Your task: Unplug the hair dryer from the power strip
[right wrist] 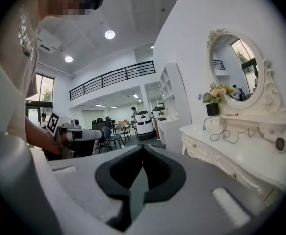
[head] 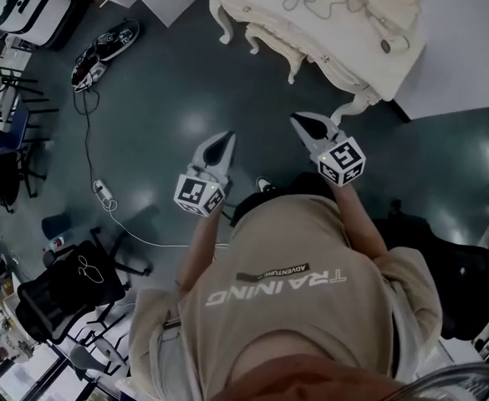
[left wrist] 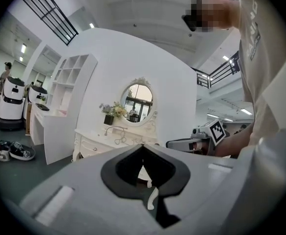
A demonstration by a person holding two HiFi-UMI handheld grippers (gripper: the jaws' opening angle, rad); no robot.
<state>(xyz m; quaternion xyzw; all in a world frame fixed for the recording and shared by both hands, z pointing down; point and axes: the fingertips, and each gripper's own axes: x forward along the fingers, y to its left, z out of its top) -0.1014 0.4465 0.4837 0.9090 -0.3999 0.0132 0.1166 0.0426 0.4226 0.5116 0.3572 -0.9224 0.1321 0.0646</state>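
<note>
Both my claws are narrow, tips pinched together with nothing in them. The left claw [head: 226,138] and right claw [head: 299,120] hang side by side in front of me, above the floor and short of the vanity [head: 344,48].

The dryer [head: 385,45] lies on the vanity top, ahead of me and off to the right. My right claw is plainly the nearer one; the left would have to cross over it. From the right claw's own camera the dryer [right wrist: 282,142] sits at the near right end of the top, and its cord [right wrist: 231,131] runs away from it along the tabletop, leftward and deeper, towards the flowers under the mirror. There it meets a small white block that I take to be the strip [right wrist: 214,123], though I cannot make out the plug itself.

So the plug end is the far end of that line and the dryer is the near end. I judge the right claw must go forward and up over the vanity edge, past the dryer, and open before it can close on the plug. The left could then steady the strip.
</note>
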